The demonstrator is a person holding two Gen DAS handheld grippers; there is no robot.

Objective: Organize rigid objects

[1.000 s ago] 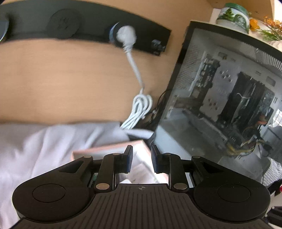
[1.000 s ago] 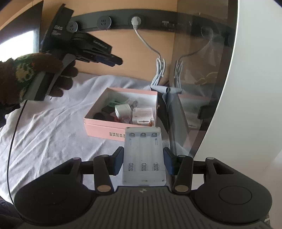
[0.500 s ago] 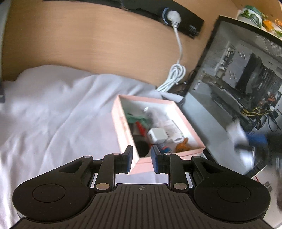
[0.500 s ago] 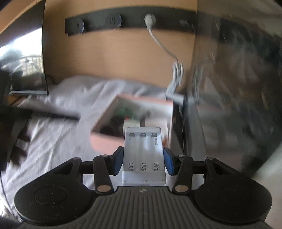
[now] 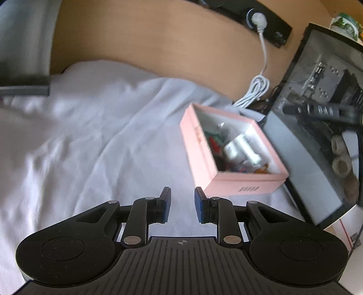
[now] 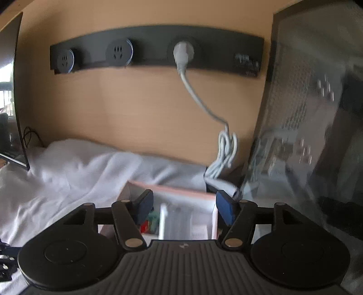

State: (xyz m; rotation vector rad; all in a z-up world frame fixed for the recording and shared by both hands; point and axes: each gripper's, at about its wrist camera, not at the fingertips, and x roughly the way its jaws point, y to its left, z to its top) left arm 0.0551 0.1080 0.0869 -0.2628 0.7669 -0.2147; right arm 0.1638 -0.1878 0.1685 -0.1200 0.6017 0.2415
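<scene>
Your left gripper (image 5: 181, 207) hangs over white cloth (image 5: 90, 140), jaws a narrow gap apart, nothing between them. Pink box (image 5: 236, 181) lies ahead and to the right, open-topped, just beyond the right fingertip. Inside it: a white charger (image 5: 240, 149), red and green bits, small oddments too blurred to name. A PC case (image 5: 317, 127) with a glass side stands beside the box on the right. White cable (image 5: 256, 90) is coiled behind the box and runs up to a black socket strip (image 5: 267, 20) on the wood panel (image 5: 147, 38). Dark blurred shape crosses the glass; you cannot tell what it is.
</scene>
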